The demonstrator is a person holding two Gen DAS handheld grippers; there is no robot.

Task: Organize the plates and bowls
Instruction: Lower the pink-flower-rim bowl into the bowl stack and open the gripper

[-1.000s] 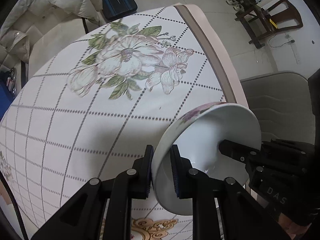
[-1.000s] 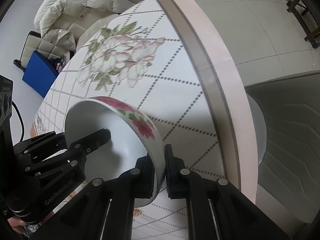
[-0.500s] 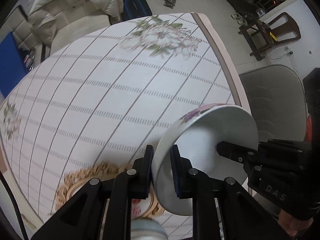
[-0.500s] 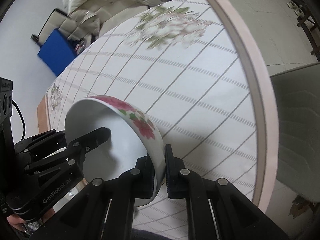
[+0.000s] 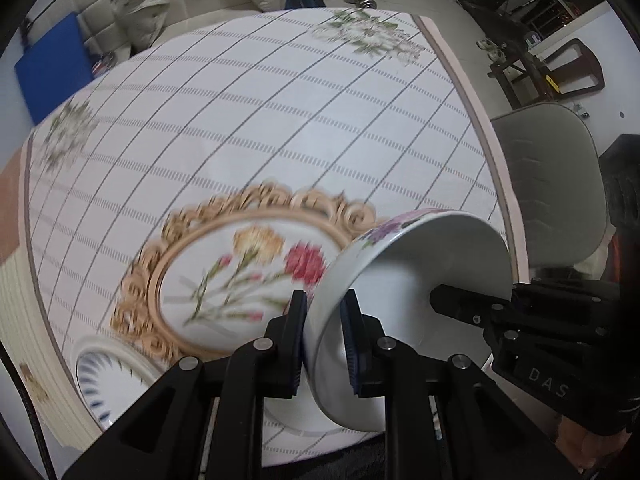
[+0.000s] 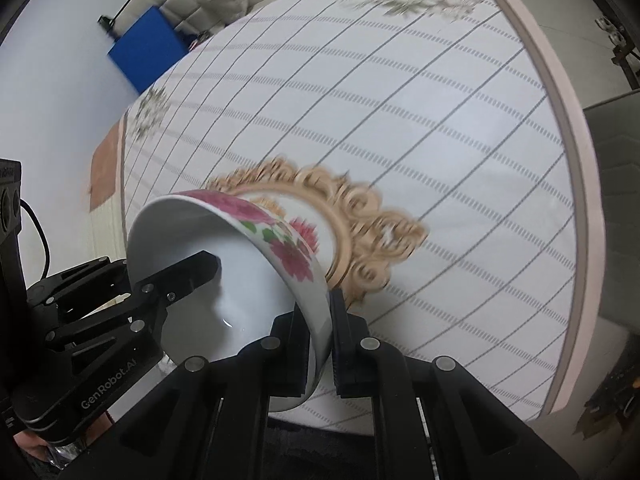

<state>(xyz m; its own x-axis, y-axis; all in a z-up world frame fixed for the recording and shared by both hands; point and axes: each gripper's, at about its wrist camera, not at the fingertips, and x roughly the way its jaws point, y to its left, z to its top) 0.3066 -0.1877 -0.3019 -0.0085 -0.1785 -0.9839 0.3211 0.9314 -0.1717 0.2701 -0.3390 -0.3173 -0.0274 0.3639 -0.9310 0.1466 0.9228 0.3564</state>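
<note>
Both grippers hold one white bowl with pink and purple flowers by opposite sides of its rim, tilted above the table. My left gripper (image 5: 323, 336) is shut on the bowl (image 5: 404, 280). My right gripper (image 6: 320, 338) is shut on the same bowl (image 6: 240, 256). Below it lies a large plate (image 5: 240, 276) with a gold scrolled rim and painted flowers; it also shows in the right wrist view (image 6: 360, 224). A smaller plate with blue marks (image 5: 108, 376) lies by the near table edge.
The table (image 5: 280, 120) has a checked cloth with flower prints. A grey chair (image 5: 556, 184) stands at its right side. A blue box (image 6: 148, 48), a sofa with a coat and gym weights are beyond the far edge.
Both grippers have pulled back toward the near edge with the bowl still held. The gold-rimmed plate and the small blue-marked plate have come into view under the bowl.
</note>
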